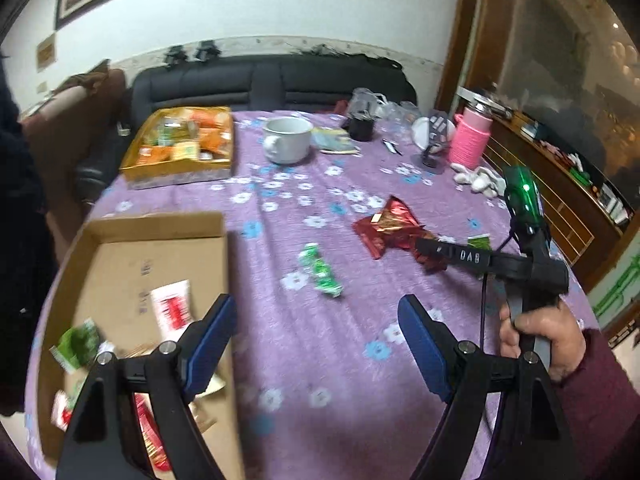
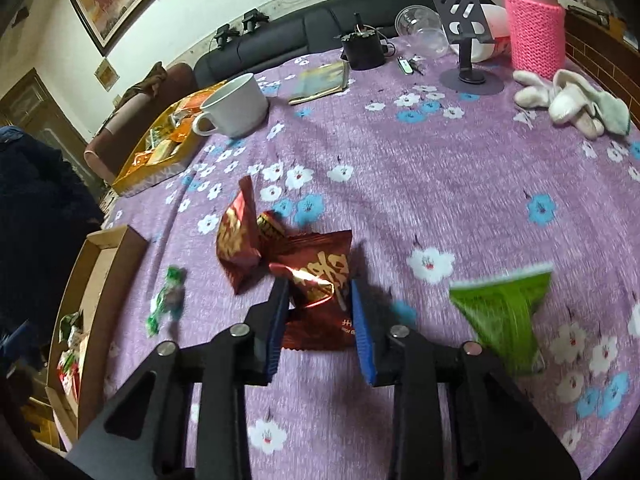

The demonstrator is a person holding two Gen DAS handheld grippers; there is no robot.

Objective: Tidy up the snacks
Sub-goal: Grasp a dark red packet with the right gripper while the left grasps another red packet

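left wrist view: the left gripper (image 1: 316, 336) hovers empty with its blue fingers (image 1: 210, 346) spread wide, one over the edge of the cardboard box (image 1: 120, 252), apparently the sorting bin since it already holds loose snack packets (image 1: 172, 306). a green candy packet (image 1: 320, 268) lies on the purple floral tablecloth (image 1: 328, 360) just ahead, unobstructed. farther right, the right gripper (image 1: 424, 246) reaches into a cluster of red packets (image 1: 390, 226), held by the person's right hand (image 1: 548, 340). a gold tray (image 1: 180, 170) of orange snacks and a white mug (image 1: 288, 138) stand well back.

right wrist view: the right gripper (image 2: 320, 320) straddles a red snack packet (image 2: 320, 280), fingers on either side with a visible gap; whether the pads touch the foil cannot be told, so the grasp seems not yet closed. a second red packet (image 2: 238, 244) touches it on the left and may drag along. a green packet (image 2: 504, 312) lies just right, blurred. gloves (image 2: 568, 102), a phone stand (image 2: 468, 40) and a pink-sleeved bottle (image 2: 534, 24) sit far off, out of the way.
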